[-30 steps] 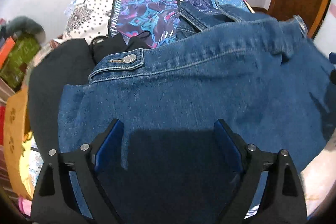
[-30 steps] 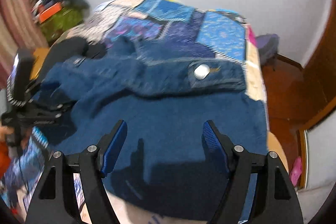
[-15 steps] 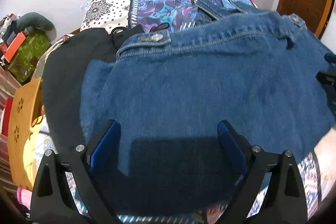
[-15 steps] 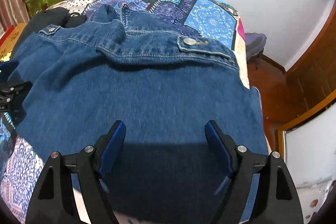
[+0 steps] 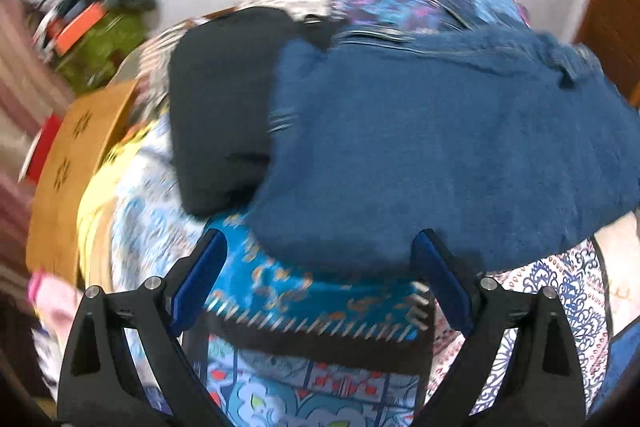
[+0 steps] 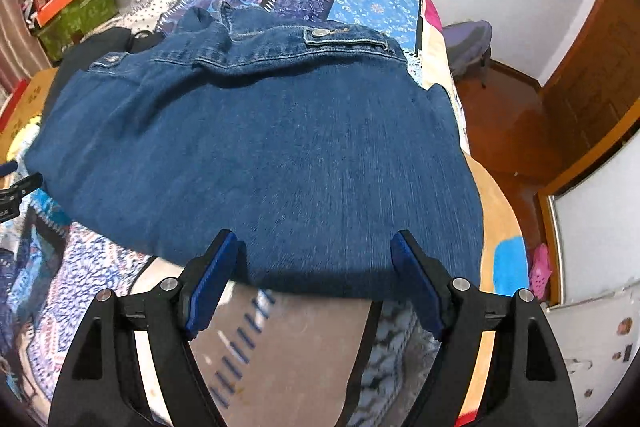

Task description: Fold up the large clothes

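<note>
No legible writing showed; the denim jacket (image 6: 256, 147) lay folded on the bed's patchwork quilt (image 6: 360, 3), with left gripper (image 5: 318, 283) and right gripper (image 6: 314, 281) both spread wide, empty.

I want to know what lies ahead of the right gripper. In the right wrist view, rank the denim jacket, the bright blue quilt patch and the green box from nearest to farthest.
1. Denim jacket, just beyond the right gripper.
2. Bright blue quilt patch, behind the jacket, centre-right.
3. Green box, far left, off the bed.
</note>
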`<state>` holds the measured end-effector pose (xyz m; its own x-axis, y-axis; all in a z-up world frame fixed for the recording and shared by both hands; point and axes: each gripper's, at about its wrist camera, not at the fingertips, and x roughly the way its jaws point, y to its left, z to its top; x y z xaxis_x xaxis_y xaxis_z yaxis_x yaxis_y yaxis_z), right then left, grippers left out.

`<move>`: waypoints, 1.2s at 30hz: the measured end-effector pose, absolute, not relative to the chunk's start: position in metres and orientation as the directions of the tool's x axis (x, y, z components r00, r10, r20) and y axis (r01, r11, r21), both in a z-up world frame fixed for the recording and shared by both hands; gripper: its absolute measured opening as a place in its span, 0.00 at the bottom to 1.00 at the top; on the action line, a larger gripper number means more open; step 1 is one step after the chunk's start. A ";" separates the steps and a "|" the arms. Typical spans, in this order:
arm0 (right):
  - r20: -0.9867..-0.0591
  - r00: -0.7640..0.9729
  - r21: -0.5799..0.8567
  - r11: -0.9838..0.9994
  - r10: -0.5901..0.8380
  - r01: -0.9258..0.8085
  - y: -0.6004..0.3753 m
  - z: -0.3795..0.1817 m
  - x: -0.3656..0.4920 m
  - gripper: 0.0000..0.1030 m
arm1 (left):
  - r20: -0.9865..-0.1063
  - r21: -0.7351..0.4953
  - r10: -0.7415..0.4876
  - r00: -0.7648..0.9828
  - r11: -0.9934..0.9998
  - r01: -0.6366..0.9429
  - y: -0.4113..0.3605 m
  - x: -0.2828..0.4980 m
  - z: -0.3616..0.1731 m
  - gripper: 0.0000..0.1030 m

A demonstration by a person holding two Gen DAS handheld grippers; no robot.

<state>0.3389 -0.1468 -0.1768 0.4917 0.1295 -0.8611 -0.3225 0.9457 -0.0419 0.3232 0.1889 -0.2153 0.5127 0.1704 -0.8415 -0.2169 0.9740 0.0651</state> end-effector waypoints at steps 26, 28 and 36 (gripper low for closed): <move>-0.848 0.491 0.012 0.934 0.198 -0.356 -0.105 -0.191 0.346 0.74 | -0.687 -0.702 -0.373 0.624 0.561 -0.438 0.232 0.353 -0.305 0.91; -0.842 0.507 -0.017 0.932 0.182 -0.363 -0.102 -0.192 0.345 0.74 | -0.668 -0.715 -0.352 0.656 0.548 -0.434 0.230 0.352 -0.302 0.81; -0.856 0.475 0.006 0.923 0.204 -0.385 -0.092 -0.187 0.346 0.74 | -0.755 -0.452 -0.091 0.649 0.790 -0.414 0.183 0.363 -0.246 0.37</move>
